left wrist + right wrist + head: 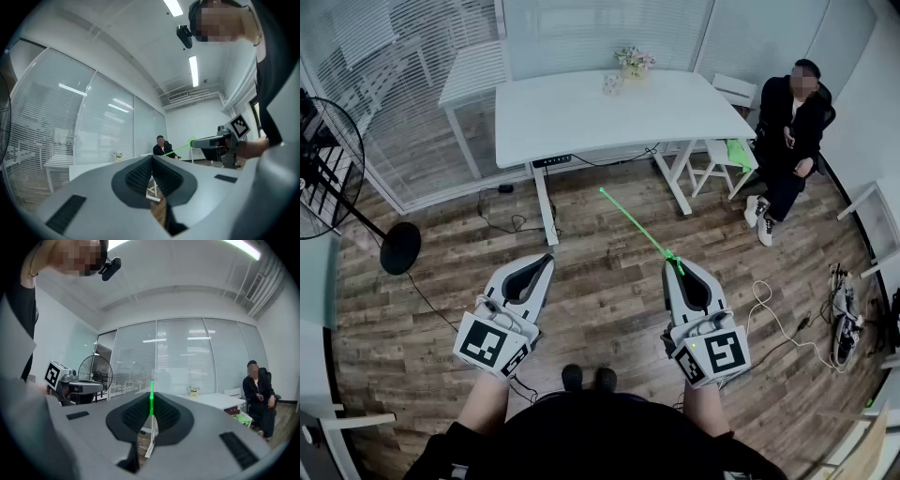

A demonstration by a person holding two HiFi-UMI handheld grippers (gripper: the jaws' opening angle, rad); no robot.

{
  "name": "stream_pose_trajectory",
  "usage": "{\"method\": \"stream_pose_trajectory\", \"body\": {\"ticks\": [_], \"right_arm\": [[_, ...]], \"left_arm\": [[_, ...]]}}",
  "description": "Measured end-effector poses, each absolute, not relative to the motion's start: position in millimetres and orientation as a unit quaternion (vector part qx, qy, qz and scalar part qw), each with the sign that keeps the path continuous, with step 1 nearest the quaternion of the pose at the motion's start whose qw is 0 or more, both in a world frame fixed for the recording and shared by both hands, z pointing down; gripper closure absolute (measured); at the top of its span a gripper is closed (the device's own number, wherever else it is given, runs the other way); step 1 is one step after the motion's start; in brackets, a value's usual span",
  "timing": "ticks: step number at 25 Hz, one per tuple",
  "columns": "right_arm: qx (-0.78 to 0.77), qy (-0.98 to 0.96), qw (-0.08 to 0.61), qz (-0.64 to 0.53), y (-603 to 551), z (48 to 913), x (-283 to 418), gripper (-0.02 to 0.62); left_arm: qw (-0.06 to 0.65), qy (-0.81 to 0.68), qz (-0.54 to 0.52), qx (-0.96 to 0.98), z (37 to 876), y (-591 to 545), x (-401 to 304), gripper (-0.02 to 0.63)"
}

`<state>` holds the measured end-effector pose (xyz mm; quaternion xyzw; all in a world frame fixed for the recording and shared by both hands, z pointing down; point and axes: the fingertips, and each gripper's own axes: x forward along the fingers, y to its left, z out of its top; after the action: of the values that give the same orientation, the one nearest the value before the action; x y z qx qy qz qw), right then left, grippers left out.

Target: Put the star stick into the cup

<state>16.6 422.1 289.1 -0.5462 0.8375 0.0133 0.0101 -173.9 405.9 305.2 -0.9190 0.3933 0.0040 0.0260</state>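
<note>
Head view first: by all signs the carrying step, well short of insertion. Pinched in the right gripper [677,266], jaws pressed nearly together on it: the green star stick [636,223], jutting forward and to the left over the wooden floor [600,309], star end seemingly just at the jaw tips. Confirmed in the right gripper view as a bright green line clamped between the ribbed pads [136,413]. Pressed together on nothing, going by the left gripper view: the left gripper [546,259]. Both held level, side by side and well apart, pointing toward the white table [581,117]. Standing on that table's far side, beside a small pot of flowers [634,60] and well apart from the stick's tip: what looks like the cup [612,84], too small to be sure. Called for next, probably: walking up to the table, then tipping the right gripper downward to bring the free end over the cup's mouth, and only then parting the jaws.
</note>
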Motion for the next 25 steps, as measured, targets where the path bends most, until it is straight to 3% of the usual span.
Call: {"method": "stream_pose_trajectory", "body": {"ticks": [25], "right_arm": [[-0.571,0.82,0.002,0.03,421,290,-10,0.574]], "left_arm": [[0.033,0.372,0.024,-0.927,308,394,-210,0.592]]}}
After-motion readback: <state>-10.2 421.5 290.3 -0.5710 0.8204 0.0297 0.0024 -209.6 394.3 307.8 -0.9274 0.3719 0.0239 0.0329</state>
